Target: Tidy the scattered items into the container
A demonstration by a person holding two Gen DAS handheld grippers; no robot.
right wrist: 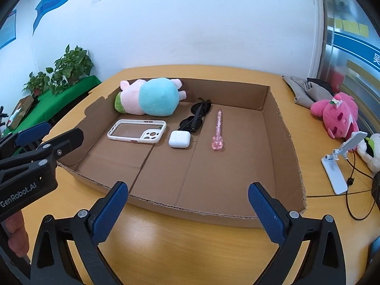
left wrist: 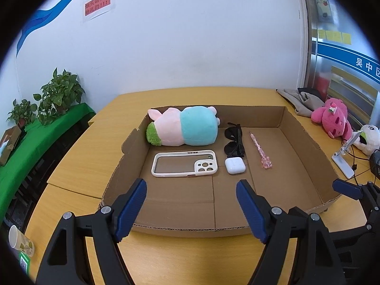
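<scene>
Hovering Over A Filled Box

Both tools are hanging at the near edge of the worktop [left wrist: 78,166], the left tool [left wrist: 191,204] and the right tool [right wrist: 187,204] each spread wide and gripping nothing. Lying inside the cardboard box [right wrist: 287,142] are 5 items: phone case [right wrist: 137,131], white earbud case [right wrist: 179,139], pink pen [right wrist: 217,130], sunglasses [right wrist: 196,116] and, farthest back, the plush toy [right wrist: 148,97]. Judging by this, the tidying is looking nearly finished; any further pick is calling for a level approach over the low front wall, closing gently. "GenRobot.AI" is reading clearly on the left tool's body. A red wall notice is showing characters too blurred to read.
</scene>
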